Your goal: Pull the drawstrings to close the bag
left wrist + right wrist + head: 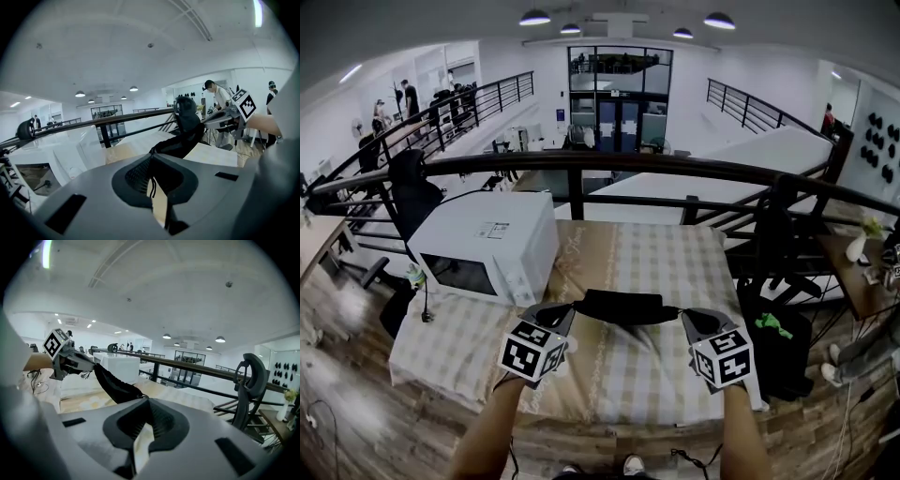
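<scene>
In the head view a small black drawstring bag [623,307] hangs stretched between my two grippers, above the checked tablecloth [675,267]. My left gripper [570,310] is shut on the drawstring at the bag's left end. My right gripper [684,315] is shut on the drawstring at its right end. The left gripper view shows my left gripper [151,157] with its jaws together and a thin black cord [151,186] hanging between them; the bag [180,139] runs off toward the other gripper [234,115]. Seen from my right gripper [147,401], the bag [115,385] leads to the left gripper [70,361].
A white microwave [487,248] stands on the table's left part. A dark railing [581,169] runs behind the table. A black office chair [251,380] and a dark bag on the floor [778,352] are to the right. People stand far off at the left.
</scene>
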### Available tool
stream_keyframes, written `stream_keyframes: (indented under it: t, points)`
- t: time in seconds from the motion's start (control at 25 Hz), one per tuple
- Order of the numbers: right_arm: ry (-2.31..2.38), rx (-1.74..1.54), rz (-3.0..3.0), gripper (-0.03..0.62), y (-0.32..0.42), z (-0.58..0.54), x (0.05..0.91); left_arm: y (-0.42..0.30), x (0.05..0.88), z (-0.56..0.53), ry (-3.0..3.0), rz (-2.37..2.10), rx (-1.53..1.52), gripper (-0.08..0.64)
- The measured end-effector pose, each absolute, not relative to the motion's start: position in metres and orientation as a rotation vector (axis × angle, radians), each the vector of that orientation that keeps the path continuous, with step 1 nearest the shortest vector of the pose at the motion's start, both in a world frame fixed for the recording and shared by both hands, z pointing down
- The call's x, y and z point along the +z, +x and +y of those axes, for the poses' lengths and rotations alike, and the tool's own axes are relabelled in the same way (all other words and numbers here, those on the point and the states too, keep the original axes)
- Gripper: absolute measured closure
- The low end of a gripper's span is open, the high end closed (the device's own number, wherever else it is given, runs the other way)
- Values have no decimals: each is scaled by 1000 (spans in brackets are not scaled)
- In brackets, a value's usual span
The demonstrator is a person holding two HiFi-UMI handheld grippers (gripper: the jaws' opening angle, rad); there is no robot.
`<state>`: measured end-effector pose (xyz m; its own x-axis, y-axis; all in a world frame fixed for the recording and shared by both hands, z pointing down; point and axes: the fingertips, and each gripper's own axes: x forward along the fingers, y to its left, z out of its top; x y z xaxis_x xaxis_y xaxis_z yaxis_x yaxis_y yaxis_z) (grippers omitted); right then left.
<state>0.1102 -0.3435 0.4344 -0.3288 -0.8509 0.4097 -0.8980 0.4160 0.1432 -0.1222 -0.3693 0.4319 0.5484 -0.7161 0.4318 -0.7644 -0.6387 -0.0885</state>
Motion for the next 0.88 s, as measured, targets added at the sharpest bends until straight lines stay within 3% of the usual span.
stream_keyframes:
  t: [0.88]
  points:
    - [1708,-109,-2405,571,96,-332,296,-147,308,-359,2669,-1555,210,534]
